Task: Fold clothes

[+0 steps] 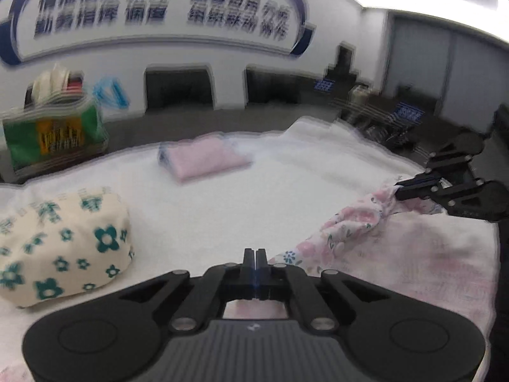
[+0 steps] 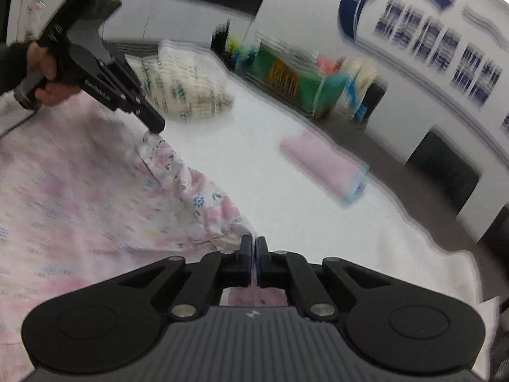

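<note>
Right wrist: pink floral garment (image 2: 79, 197) bunched between both pinching tools.

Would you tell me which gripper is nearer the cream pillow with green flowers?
Left. The left gripper sits just beside the pillow; the right gripper holds the floral garment on the far side.

Bright overhead glare, heavy motion blur, jagged smeared edges, fisheye-curved borders.
</note>
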A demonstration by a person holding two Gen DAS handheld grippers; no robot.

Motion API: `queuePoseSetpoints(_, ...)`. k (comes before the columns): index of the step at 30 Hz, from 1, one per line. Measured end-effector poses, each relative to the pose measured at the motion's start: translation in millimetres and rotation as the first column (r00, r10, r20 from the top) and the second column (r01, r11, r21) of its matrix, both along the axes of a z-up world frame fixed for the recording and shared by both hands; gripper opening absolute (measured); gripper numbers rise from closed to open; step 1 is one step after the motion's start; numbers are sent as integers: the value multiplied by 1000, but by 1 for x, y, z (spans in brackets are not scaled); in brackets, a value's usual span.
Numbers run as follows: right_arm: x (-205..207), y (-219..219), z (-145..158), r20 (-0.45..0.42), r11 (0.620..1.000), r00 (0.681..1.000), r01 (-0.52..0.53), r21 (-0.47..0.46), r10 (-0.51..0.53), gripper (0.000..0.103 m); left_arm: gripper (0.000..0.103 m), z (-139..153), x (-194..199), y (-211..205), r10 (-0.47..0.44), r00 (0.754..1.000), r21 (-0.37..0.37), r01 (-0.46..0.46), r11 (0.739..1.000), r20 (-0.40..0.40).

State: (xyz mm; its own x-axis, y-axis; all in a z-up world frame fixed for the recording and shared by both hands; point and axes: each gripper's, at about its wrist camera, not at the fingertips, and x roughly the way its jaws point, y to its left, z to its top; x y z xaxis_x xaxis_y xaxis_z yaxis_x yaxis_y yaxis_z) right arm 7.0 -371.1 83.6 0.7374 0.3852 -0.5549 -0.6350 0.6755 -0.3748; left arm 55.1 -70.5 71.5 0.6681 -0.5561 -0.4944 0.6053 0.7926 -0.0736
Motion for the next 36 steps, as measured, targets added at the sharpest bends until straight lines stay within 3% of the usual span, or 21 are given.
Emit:
queuePoseSetpoints(3,-59,0,-7,-10,999,1000,-8,-32,8,2,0,4,-75,4,-27,997,27,25,999,74)
queuePoseSetpoints(6,-117,1,-21,-42,997,999,-16,-74,12,5,7,-22,-132,1,-83,993,90,76,993,78)
queuePoseSetpoints(8,-140,-6,-27,-67,1000,998,-9,-4,9,13,13,-33,-144,6,-104,995,66,103,992,10)
queuePoseSetpoints(10,-157,-15,-29,-66,993,998,5,116,3,19,17,-29,-142,14,-84,996,-18,83,996,-14)
queuePoseSetpoints(11,-163,-19,-26,-36,978,999,13,206,-5,24,26,-27,-139,16,-76,997,-47,76,996,-8)
queuePoseSetpoints(12,-166,-19,-23,5,961,1000,14,278,-16,30,34,-27,-136,9,-81,996,-11,81,997,26)
queuePoseSetpoints(13,-166,-16,-21,50,947,998,24,322,-42,50,50,-28,-132,2,-86,994,26,85,996,60)
queuePoseSetpoints(14,-162,-10,-21,75,940,994,46,339,-76,62,53,-29,-128,-5,-93,991,64,87,994,94)
queuePoseSetpoints(16,-149,5,-29,49,959,997,36,282,-52,62,52,-31,-121,-19,-111,982,137,90,987,151)
queuePoseSetpoints(18,-135,21,-40,18,980,1000,-4,198,1,61,51,-43,-112,-23,-149,984,197,127,972,100)
queuePoseSetpoints(19,-128,28,-46,4,987,1000,-12,158,11,61,45,-49,-107,-25,-164,984,223,145,964,72)
queuePoseSetpoints(20,-121,33,-51,-14,992,1000,-10,124,12,54,24,-53,-104,-25,-165,986,233,151,961,38)
queuePoseSetpoints(21,-113,36,-56,-30,994,1000,-3,107,6,47,10,-58,-100,-24,-164,986,240,158,958,6)
queuePoseSetpoints(22,-107,39,-58,-45,995,999,7,104,-2,31,1,-60,-96,-24,-164,986,241,163,957,-15)
queuePoseSetpoints(23,-102,42,-60,-61,994,998,18,107,-11,16,0,-59,-97,-23,-168,986,241,166,956,-12)
queuePoseSetpoints(26,-98,43,-57,-30,989,999,31,142,-27,3,0,-39,-123,-12,-168,984,202,153,967,59)
queuePoseSetpoints(28,-110,38,-47,5,983,1000,15,182,-16,3,0,-30,-139,-3,-174,982,170,160,972,73)
queuePoseSetpoints(31,-120,31,-54,-45,989,999,9,150,-2,3,0,-44,-149,-7,-165,986,172,159,972,22)
queuePoseSetpoints(33,-126,27,-58,-69,991,998,12,131,-3,9,5,-52,-147,-7,-137,991,185,135,973,3)
queuePoseSetpoints(36,-138,25,-54,-49,989,999,29,146,-23,18,8,-32,-142,4,-157,987,72,158,985,-16)
